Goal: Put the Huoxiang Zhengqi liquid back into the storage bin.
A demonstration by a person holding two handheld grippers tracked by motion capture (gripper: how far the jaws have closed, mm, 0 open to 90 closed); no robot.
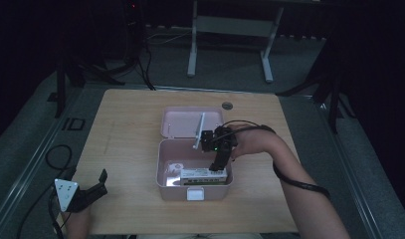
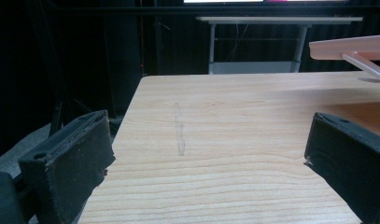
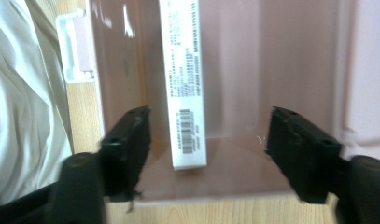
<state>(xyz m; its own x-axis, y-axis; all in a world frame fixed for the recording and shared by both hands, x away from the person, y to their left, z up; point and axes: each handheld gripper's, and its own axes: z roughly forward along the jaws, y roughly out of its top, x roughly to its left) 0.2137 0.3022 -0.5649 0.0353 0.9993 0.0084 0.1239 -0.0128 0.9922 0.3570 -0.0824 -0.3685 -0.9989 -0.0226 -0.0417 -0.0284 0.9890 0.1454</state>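
Right gripper (image 1: 219, 167) jaws wide, nothing held, above white carton (image 3: 185, 84) lying flat in pink box (image 1: 162, 164). Left gripper (image 1: 93, 186) at 8 o'clock, wide, idle.

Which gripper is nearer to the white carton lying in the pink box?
Right. The right gripper hangs just above the white carton in the pink box; the left gripper rests far off by the table's near-left corner.

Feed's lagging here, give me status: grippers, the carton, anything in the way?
Right gripper open above pink box; white carton lies inside, unheld. Left gripper open, over bare table. Nothing obstructing.
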